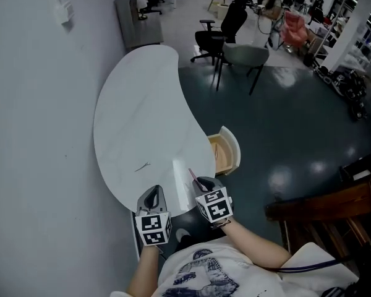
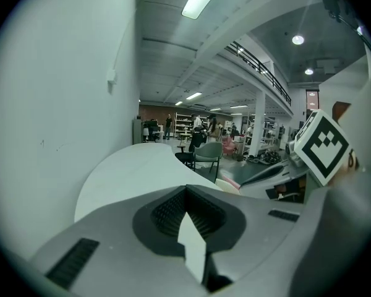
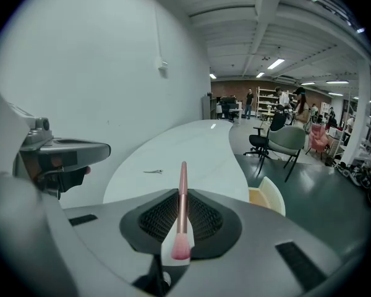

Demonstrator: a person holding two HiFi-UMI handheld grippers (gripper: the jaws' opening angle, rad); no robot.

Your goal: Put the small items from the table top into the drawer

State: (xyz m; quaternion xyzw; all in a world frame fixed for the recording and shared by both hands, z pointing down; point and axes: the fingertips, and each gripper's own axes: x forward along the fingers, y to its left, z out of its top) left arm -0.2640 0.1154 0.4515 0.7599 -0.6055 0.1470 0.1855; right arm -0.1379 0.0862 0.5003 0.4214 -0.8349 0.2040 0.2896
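A large open hall with a dark, glossy floor (image 1: 284, 141) and a plain pale wall (image 1: 37, 135) along the left. Against the wall stands a white, smooth, kidney-shaped bench (image 1: 136, 104), its top almost bare. Beyond its far end are a grey chair (image 1: 244, 55) and a black office chair (image 1: 217, 33).

From the bench's right edge a drawer (image 1: 230, 142) with a curved cream front stands pulled out, with light wood inside.

At the near end of the bench a person in a white printed shirt reaches both bare forearms forward, each tool tilted downward. The left tool (image 1: 153, 192) hovers over the bench's near edge, its ribbed jaws a narrow gap apart with nothing between them. The right tool (image 1: 196, 182), beside it and near the drawer, is clamped on a slim pink brush (image 3: 182, 197), handle pointing ahead, soft bristles toward the camera.

A small thin dark item (image 1: 142, 166) lies on the bench, ahead of the left tool
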